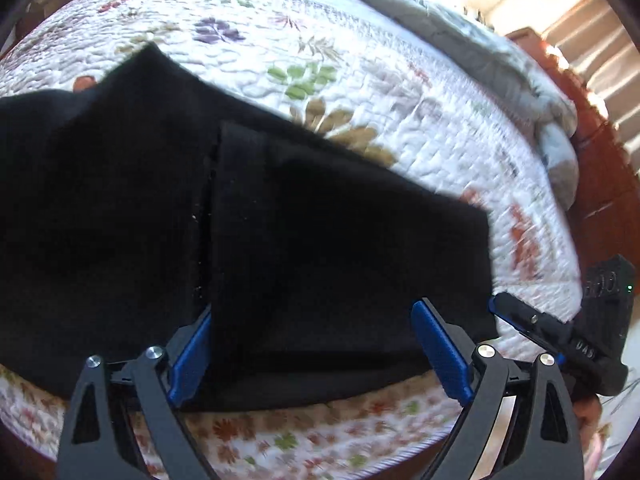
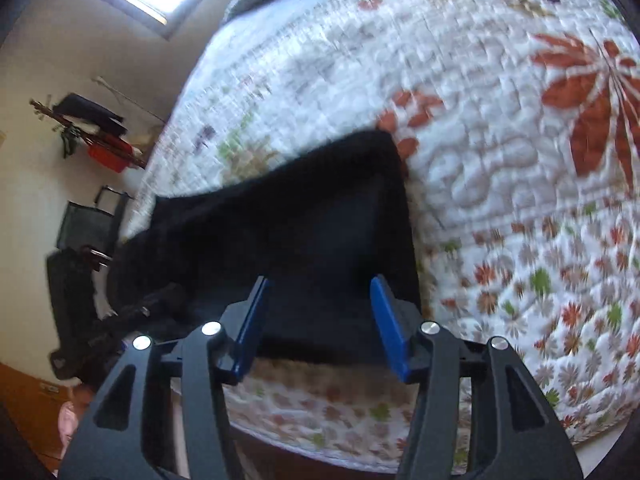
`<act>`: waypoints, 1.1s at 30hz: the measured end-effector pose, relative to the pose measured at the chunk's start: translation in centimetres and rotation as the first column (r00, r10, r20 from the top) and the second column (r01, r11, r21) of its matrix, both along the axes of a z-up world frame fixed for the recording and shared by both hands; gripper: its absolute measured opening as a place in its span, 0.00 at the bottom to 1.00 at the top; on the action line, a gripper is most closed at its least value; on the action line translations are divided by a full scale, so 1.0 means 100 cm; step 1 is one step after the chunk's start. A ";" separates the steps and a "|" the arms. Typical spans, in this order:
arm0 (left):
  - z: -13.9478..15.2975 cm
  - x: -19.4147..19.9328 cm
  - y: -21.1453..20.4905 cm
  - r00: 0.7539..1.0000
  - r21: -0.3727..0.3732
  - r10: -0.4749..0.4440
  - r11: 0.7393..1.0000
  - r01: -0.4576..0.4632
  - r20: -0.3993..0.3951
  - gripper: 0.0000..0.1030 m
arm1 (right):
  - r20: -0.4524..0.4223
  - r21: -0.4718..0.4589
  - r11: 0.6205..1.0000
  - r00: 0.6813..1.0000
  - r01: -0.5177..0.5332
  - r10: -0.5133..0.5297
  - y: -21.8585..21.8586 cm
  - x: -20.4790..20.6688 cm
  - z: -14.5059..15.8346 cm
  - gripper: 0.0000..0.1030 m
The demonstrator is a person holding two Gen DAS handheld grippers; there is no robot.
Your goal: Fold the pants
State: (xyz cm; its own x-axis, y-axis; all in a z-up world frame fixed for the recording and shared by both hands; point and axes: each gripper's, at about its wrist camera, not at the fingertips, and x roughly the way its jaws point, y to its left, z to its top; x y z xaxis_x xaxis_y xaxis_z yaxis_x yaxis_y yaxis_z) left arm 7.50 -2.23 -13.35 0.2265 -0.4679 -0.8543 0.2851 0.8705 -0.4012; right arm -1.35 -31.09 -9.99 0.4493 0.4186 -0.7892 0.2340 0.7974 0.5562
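Note:
Black pants point(image 1: 160, 208) lie folded on a floral quilted bedspread point(image 1: 360, 92), with one layer folded over on the right half. My left gripper point(image 1: 316, 328) is open, its blue fingertips point(image 1: 432, 332) spread over the near edge of the folded layer. The right gripper shows at the left wrist view's right edge point(image 1: 520, 316). In the right wrist view the pants point(image 2: 320, 224) end at a corner on the right, and my right gripper point(image 2: 320, 300) is open above their near edge, holding nothing.
The bed's near edge point(image 2: 340, 412) runs just below both grippers. A grey blanket point(image 1: 500, 52) lies along the far side. A wooden floor point(image 1: 592, 168), curtains, a rack with clothes point(image 2: 96, 128) and dark bags point(image 2: 76, 280) stand beside the bed.

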 end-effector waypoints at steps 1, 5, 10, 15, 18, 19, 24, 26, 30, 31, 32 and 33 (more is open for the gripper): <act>0.000 -0.001 -0.004 1.000 0.022 -0.016 1.000 0.016 0.024 0.91 | -0.005 0.002 1.000 1.000 0.006 -0.006 -0.001 0.000 -0.007 0.46; 0.014 -0.005 0.005 1.000 -0.007 -0.004 1.000 0.004 0.019 0.91 | 0.018 0.009 1.000 1.000 0.007 -0.007 -0.005 -0.003 0.006 0.51; 0.042 -0.026 0.075 0.989 -0.107 0.135 0.986 -0.128 0.056 0.91 | 0.113 -0.069 0.997 0.993 -0.028 0.036 0.007 -0.017 0.044 0.59; 0.039 -0.042 0.201 0.921 -0.137 0.390 0.913 -0.383 0.022 0.91 | 0.136 -0.080 0.996 0.990 -0.029 0.040 0.013 -0.026 0.050 0.61; 0.034 -0.044 0.268 0.853 -0.152 0.522 0.842 -0.518 -0.016 0.90 | 0.132 -0.084 0.996 0.990 -0.044 0.054 0.021 -0.023 0.048 0.61; 0.033 -0.043 0.282 0.833 -0.155 0.553 0.821 -0.550 -0.026 0.90 | 0.130 -0.087 0.995 0.990 -0.051 0.062 0.025 -0.022 0.048 0.61; 0.021 -0.024 0.338 0.761 -0.196 0.641 0.737 -0.646 -0.101 0.90 | 0.120 -0.118 0.990 0.988 -0.083 0.097 0.042 -0.016 0.046 0.61; 0.014 -0.014 0.350 0.746 -0.229 0.651 0.712 -0.664 -0.139 0.90 | 0.113 -0.129 0.987 0.988 -0.092 0.107 0.045 -0.014 0.045 0.61; -0.003 -0.001 0.371 0.688 -0.251 0.692 0.642 -0.724 -0.216 0.90 | 0.088 -0.143 0.986 0.991 -0.089 0.102 0.044 -0.012 0.039 0.61; -0.008 0.004 0.378 0.675 -0.278 0.696 0.617 -0.736 -0.245 0.90 | 0.084 -0.142 0.986 0.991 -0.087 0.100 0.043 -0.012 0.037 0.61; -0.012 0.007 0.383 0.664 -0.295 0.698 0.596 -0.747 -0.269 0.90 | 0.081 -0.144 0.986 0.992 -0.087 0.099 0.042 -0.012 0.036 0.61; -0.014 0.007 0.387 0.654 -0.310 0.701 0.578 -0.755 -0.286 0.90 | 0.076 -0.150 0.985 0.992 -0.086 0.098 0.041 -0.012 0.034 0.61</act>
